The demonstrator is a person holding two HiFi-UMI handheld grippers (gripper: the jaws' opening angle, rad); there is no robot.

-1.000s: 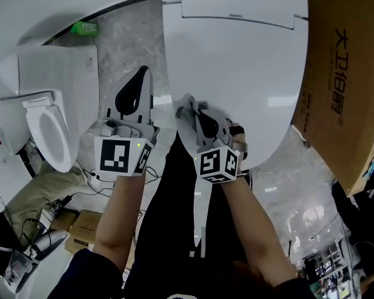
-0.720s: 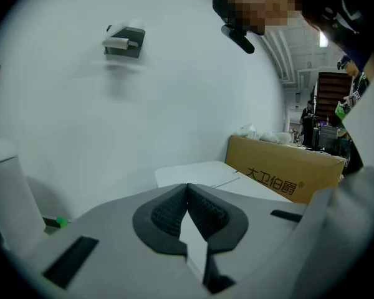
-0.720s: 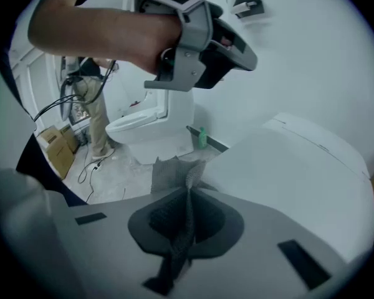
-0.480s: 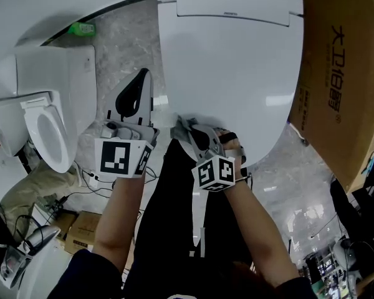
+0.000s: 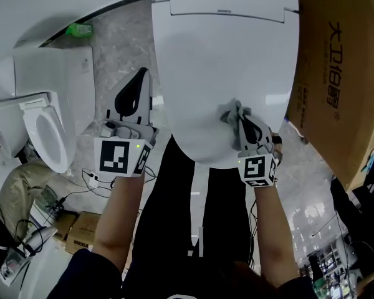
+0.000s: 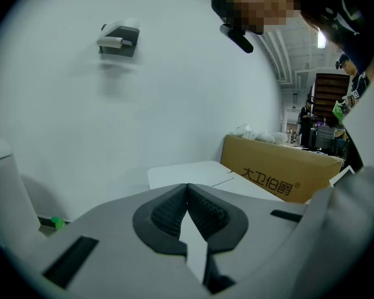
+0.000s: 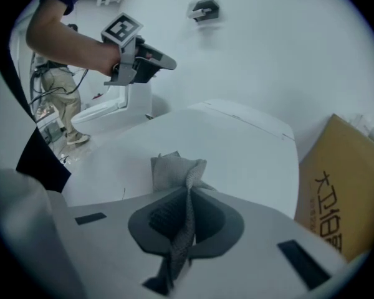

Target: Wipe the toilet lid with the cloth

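Mid-wipe, the right tool (image 5: 239,121) pinches the cloth (image 5: 229,111) at the lid's (image 5: 218,55) near-right edge, the left tool (image 5: 137,86) closed, empty; next, sweep across the lid.

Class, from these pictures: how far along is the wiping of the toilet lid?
Done: the cloth is picked up, clamped in the right gripper. Under way: it sits on the near right part of the toilet lid. Left: probably the rest of the lid toward the hinge, though no wipe marks show what is covered. The left gripper is shut, empty, beside the lid.
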